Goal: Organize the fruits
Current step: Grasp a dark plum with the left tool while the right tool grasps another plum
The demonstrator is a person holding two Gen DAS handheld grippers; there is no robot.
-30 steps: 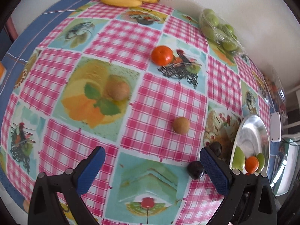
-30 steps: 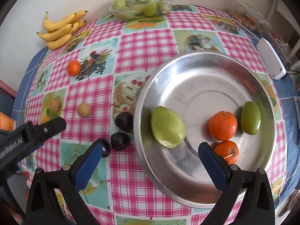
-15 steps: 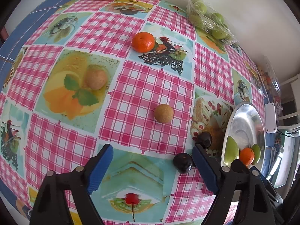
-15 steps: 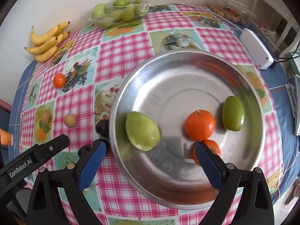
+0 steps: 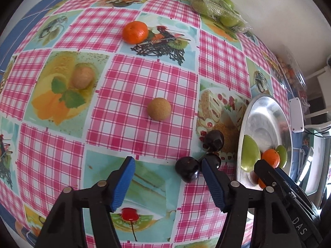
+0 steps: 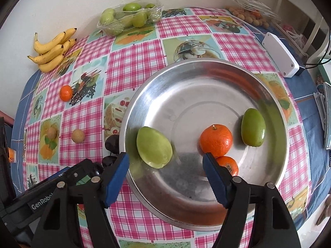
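A steel bowl (image 6: 186, 82) holds two green fruits (image 6: 154, 147) (image 6: 253, 130) and two tangerines (image 6: 216, 140); it also shows in the left wrist view (image 5: 266, 111). On the cloth lie dark plums (image 5: 187, 169) (image 5: 214, 140), a round brown fruit (image 5: 159, 109), a kiwi-like fruit (image 5: 82, 77) and a tangerine (image 5: 135, 31). My left gripper (image 5: 168, 180) is open and empty, its right finger beside the near plum. My right gripper (image 6: 165, 177) is open and empty over the bowl's near rim.
Bananas (image 6: 52, 49) and a wrapped tray of green fruits (image 6: 130, 18) lie at the far edge by the wall. A white box (image 6: 280, 56) and a clear pack of small fruits (image 6: 248, 10) sit at the far right.
My left gripper has moved forward and right, toward the dark plums, its jaws narrower. My right gripper has moved in over the bowl's near rim.
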